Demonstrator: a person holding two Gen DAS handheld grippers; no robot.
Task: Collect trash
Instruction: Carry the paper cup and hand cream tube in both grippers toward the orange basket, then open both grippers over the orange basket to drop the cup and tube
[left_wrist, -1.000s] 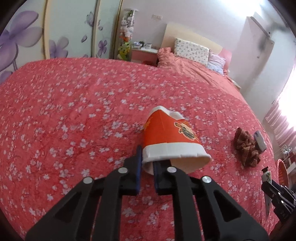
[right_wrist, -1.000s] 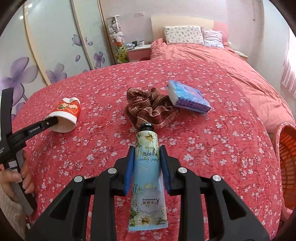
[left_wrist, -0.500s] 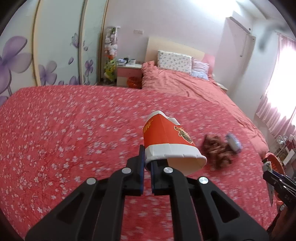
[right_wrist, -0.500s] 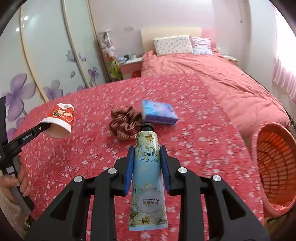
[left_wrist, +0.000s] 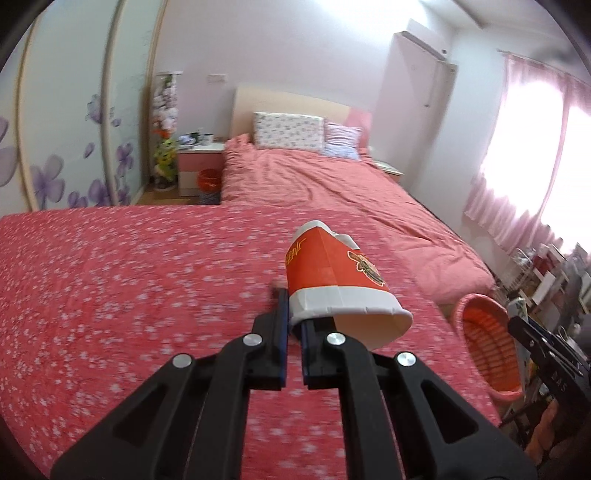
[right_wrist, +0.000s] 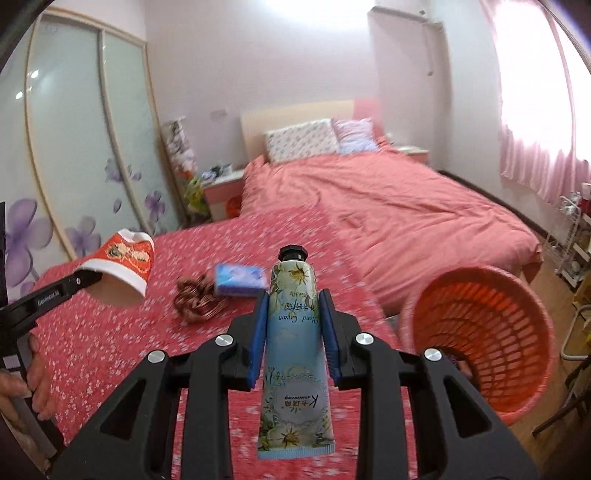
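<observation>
The paper cup (left_wrist: 340, 280) is pinched by its rim in the left tool (left_wrist: 291, 317) and the hand cream tube (right_wrist: 293, 332) is clamped in the right tool (right_wrist: 293, 325), nearer the orange basket (right_wrist: 517, 387) lying to its right.

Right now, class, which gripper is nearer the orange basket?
Right. The right gripper, holding the hand cream tube, is beside the orange basket; the left gripper, holding the paper cup, is farther over the bed.
</observation>
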